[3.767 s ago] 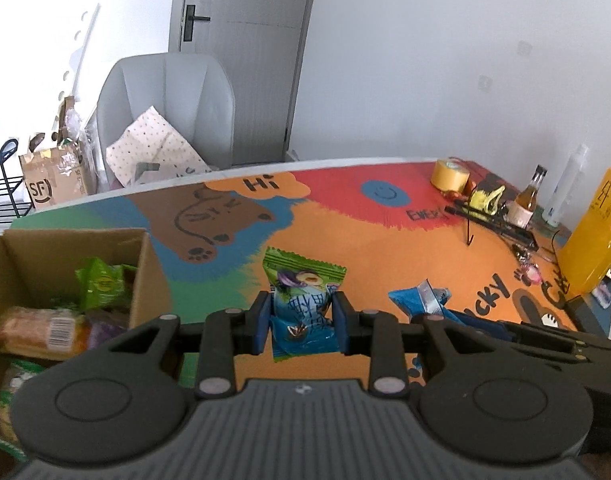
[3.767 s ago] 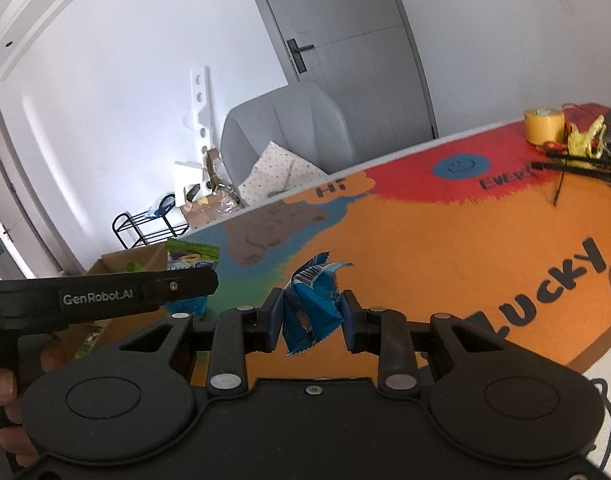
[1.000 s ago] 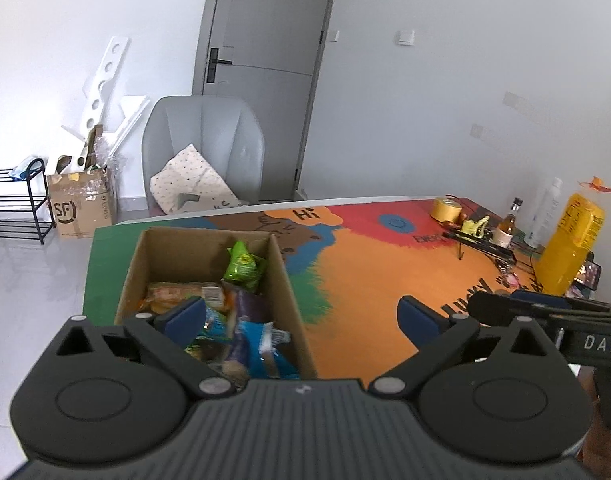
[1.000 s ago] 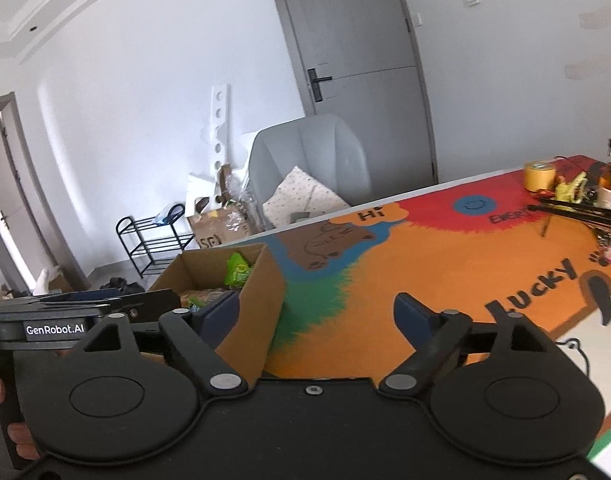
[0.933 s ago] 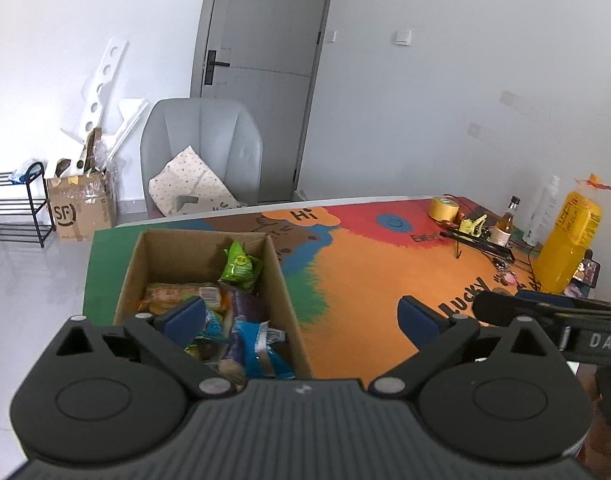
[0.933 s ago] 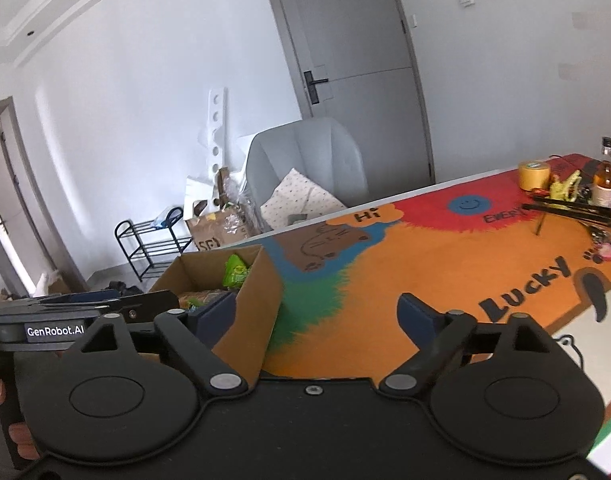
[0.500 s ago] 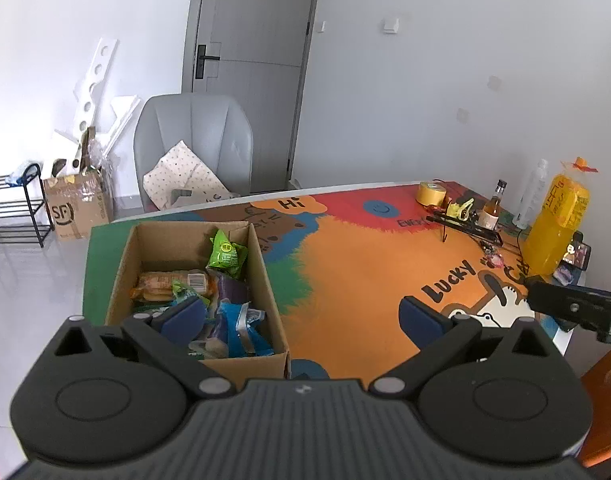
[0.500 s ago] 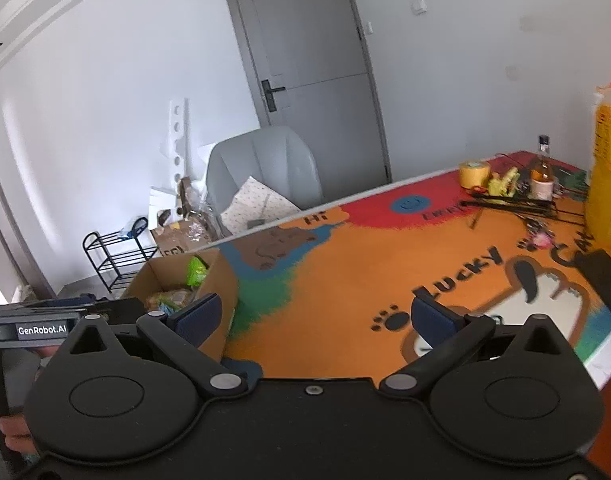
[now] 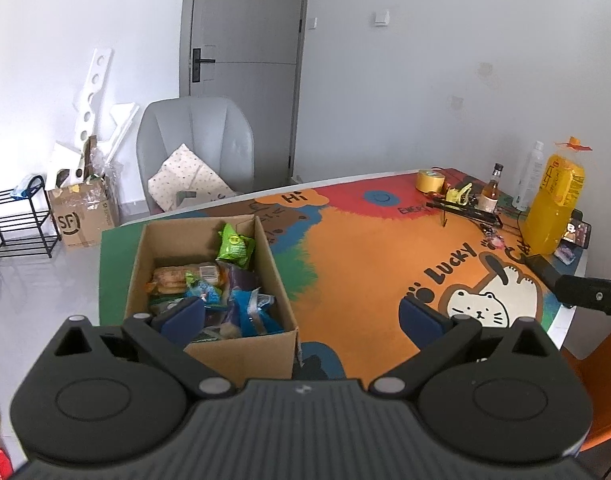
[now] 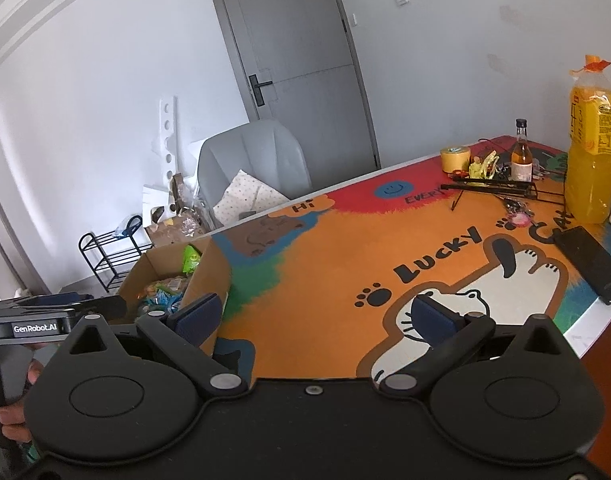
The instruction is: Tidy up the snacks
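Gaping empty now, both tongs (left (image 9: pixel 303 314); right (image 10: pixel 317 316)); snacks (image 9: pixel 225 300) boxed.

Both views bright, even daylight, no hard shadows. White wall (image 10: pixel 85 128) washed out at left, light seems strongest from that side. Soft sheen on door (image 9: pixel 245 60) and floor (image 9: pixel 33 280). Strong fisheye bend: door frame and ceiling line curve, dark vignette in corners. Table mat (image 9: pixel 365 248) colours saturated, print sharp. Centre in focus; far bottles (image 10: pixel 521 152) slightly soft. No motion blur. Black gripper bodies at bottom dark, little detail.
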Motion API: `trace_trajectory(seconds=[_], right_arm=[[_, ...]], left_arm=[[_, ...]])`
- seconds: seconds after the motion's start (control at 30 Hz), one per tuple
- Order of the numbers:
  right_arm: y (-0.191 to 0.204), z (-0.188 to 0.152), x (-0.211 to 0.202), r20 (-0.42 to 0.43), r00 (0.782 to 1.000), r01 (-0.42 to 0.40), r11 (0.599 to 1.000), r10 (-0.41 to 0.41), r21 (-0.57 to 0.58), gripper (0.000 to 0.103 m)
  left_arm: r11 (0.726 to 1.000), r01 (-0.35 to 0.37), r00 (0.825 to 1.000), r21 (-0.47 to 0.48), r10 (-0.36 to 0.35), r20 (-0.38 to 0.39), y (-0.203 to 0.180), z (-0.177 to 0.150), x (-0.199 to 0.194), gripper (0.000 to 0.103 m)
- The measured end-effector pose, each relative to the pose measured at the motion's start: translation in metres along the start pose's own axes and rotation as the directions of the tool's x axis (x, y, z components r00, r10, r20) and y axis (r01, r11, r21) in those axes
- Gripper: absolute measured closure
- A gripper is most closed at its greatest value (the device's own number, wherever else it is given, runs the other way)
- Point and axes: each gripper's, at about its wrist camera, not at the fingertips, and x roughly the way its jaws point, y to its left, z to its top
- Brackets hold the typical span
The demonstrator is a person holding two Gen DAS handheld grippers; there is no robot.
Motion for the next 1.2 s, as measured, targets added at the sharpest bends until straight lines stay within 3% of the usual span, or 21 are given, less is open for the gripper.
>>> trace_trajectory(seconds=[0.43, 1.2], right_arm=[[0.002, -0.004, -0.005, -0.008, 1.0, 0.0, 0.999, 0.0, -0.033, 0.0], [0.004, -0.004, -0.006, -0.006, 1.0, 0.02, 0.998, -0.02, -0.057, 0.0]], left_arm=[[1.0, -0.025, 1.0, -0.018, 0.025, -0.013, 0.021, -0.011, -0.005, 0.0], [1.0, -0.028, 0.999, -0.005, 0.028, -0.024, 0.021, -0.015, 0.0, 0.0]])
